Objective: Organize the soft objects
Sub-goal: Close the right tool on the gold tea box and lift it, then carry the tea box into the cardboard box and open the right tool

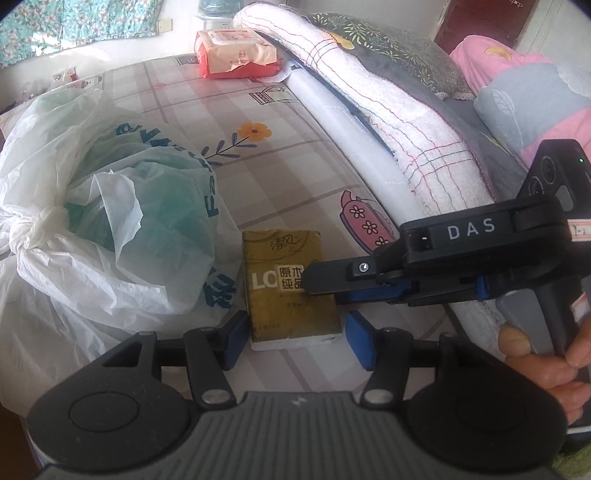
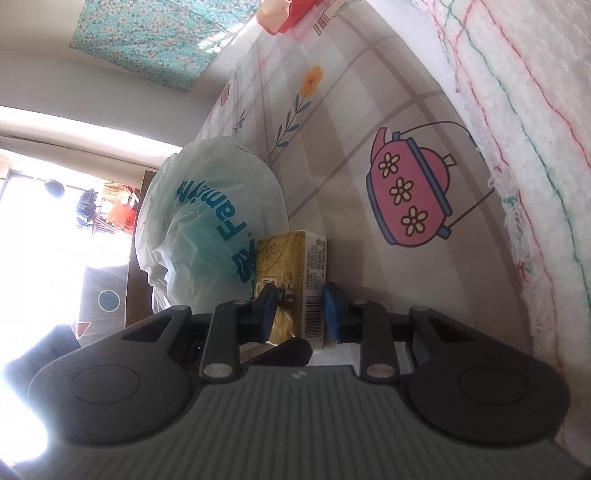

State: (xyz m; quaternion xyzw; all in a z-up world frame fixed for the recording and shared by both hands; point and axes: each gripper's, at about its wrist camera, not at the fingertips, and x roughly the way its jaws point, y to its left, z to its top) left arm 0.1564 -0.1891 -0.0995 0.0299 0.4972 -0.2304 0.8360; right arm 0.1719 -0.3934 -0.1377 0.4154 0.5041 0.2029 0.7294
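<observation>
A gold tissue pack (image 1: 290, 284) lies flat on the patterned sheet (image 1: 280, 177). My left gripper (image 1: 293, 339) is open, its blue pads on either side of the pack's near end, not touching. My right gripper (image 1: 325, 286) comes in from the right, turned on its side, with one finger above and one below the pack's right edge. In the right wrist view the pack (image 2: 299, 280) sits between that gripper's blue pads (image 2: 334, 312), which look closed on it (image 2: 299, 314). A knotted white plastic bag (image 1: 103, 221) with teal print lies just left of the pack, also in the right wrist view (image 2: 207, 229).
A red and cream packet (image 1: 236, 51) lies at the far end of the sheet. A rolled white towel with coloured stitching (image 1: 402, 122) runs along the right side, with pillows (image 1: 524, 88) behind it. A floral curtain (image 1: 74, 26) hangs at the back left.
</observation>
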